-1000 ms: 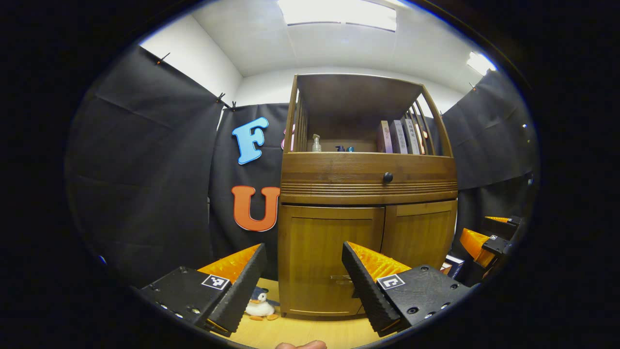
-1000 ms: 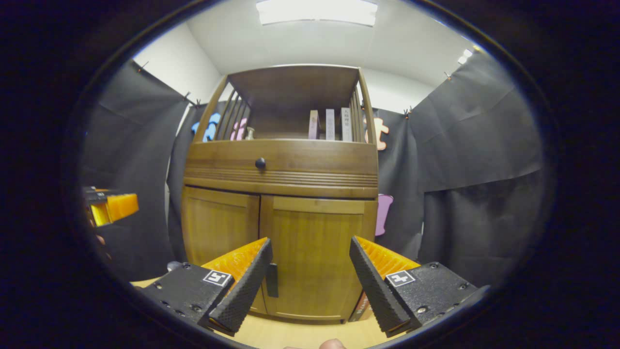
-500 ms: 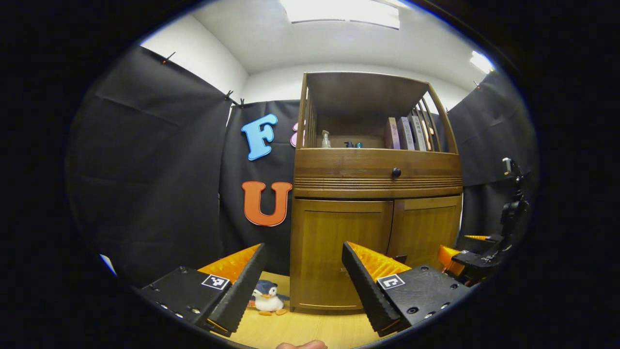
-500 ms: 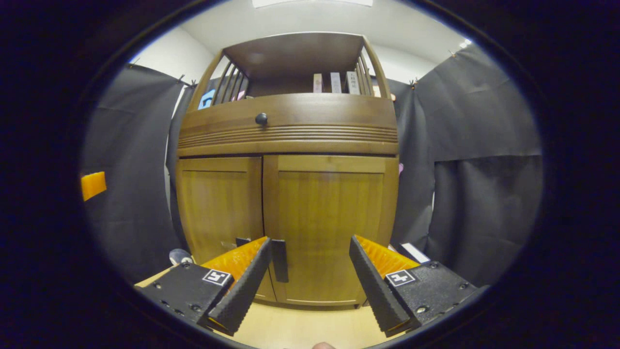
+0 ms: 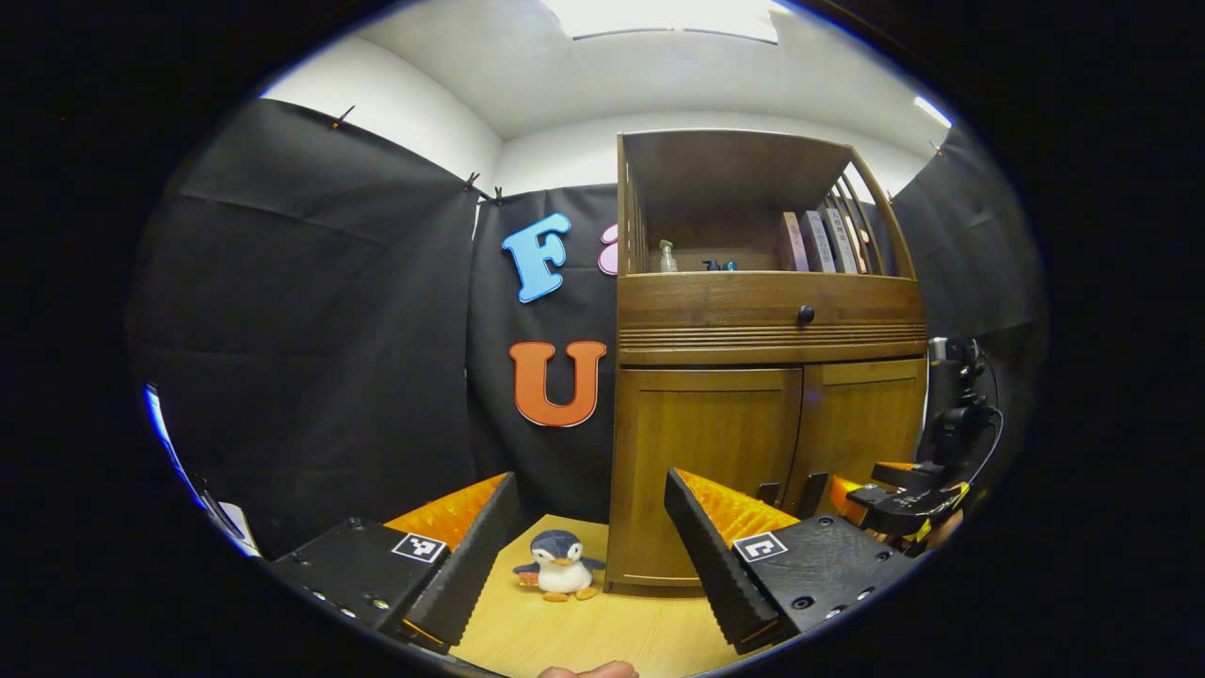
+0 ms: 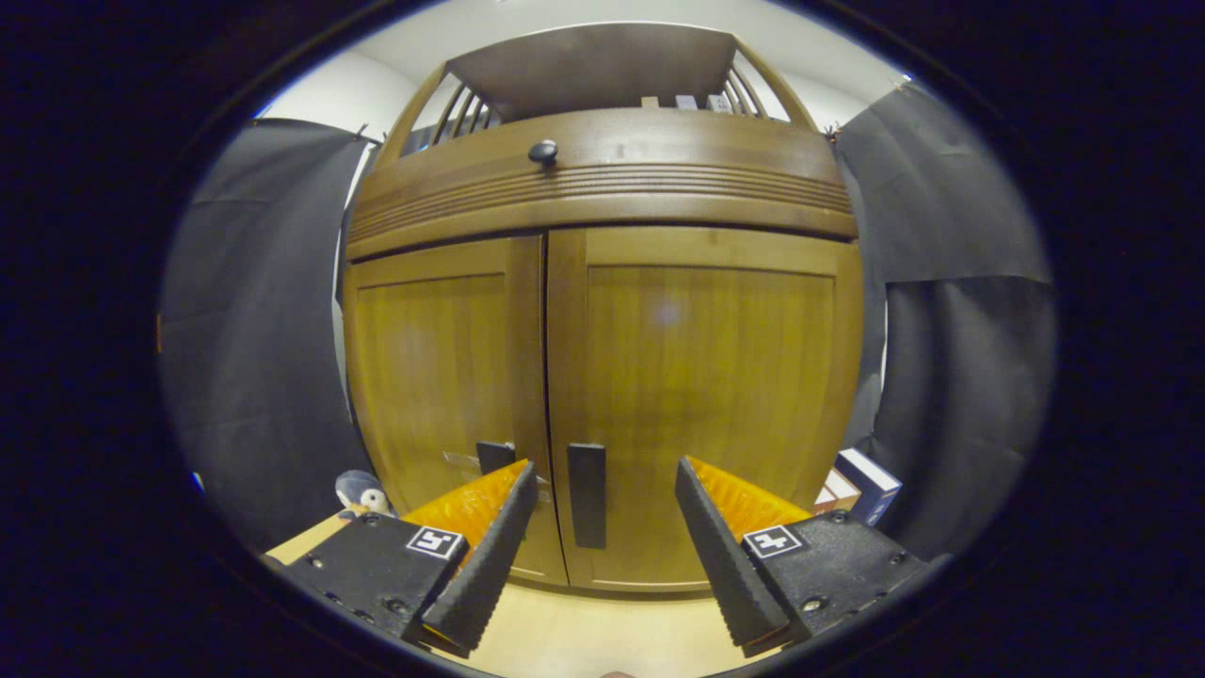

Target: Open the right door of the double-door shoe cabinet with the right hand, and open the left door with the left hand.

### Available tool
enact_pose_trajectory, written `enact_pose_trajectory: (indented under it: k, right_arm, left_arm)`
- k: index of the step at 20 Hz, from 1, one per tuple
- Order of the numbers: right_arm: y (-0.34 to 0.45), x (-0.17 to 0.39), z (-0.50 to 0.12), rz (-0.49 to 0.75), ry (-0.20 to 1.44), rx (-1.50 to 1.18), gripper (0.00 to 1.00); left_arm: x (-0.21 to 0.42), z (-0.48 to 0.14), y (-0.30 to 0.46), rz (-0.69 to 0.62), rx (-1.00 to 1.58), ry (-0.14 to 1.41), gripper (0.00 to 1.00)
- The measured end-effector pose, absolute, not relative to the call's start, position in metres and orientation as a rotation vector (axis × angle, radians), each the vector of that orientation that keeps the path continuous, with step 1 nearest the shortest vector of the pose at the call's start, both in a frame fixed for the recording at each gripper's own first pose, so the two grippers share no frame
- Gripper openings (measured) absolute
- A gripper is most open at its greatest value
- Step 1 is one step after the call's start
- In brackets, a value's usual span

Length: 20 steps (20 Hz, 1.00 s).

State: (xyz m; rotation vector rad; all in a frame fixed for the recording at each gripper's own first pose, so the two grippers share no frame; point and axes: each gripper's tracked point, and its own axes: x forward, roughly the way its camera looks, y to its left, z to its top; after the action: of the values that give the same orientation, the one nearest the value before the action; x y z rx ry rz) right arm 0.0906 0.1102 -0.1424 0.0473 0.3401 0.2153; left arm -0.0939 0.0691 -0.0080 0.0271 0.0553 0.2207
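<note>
In the left gripper view, the left tool point(image 5: 588, 541) is released, well short of the shoe cabinet point(image 5: 767, 330); a toy penguin point(image 5: 557, 566) stands beside it. In the right gripper view, the right tool point(image 6: 602, 556) is released, near the closed right door point(image 6: 706, 395) and its handle point(image 6: 587, 495).

Wedge-shaped ridged fingers point(image 6: 480, 556), square-tagged bases

Cabinet: tall brown wooden double-door shoe cabinet point(image 6: 602, 188), standing upright on the floor.
Right door point(image 6: 706, 395): shut, dark vertical handle point(image 6: 587, 494).
Left door point(image 6: 438, 367): shut.
</note>
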Motion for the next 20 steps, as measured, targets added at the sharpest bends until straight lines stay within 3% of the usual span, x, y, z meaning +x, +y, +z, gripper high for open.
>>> enact_pose_trajectory:
  k: [15, 20]
  right_arm:
    - [0.14, 0.151, -0.23, 0.181, 0.446, 0.044, 0.65]
    - [0.145, 0.161, -0.236, 0.17, 0.422, 0.028, 0.6]
  left_arm:
    - [-0.101, -0.01, 0.112, 0.321, 0.043, 0.061, 0.95]
    - [-0.091, -0.015, 0.116, 0.322, 0.046, 0.068, 0.95]
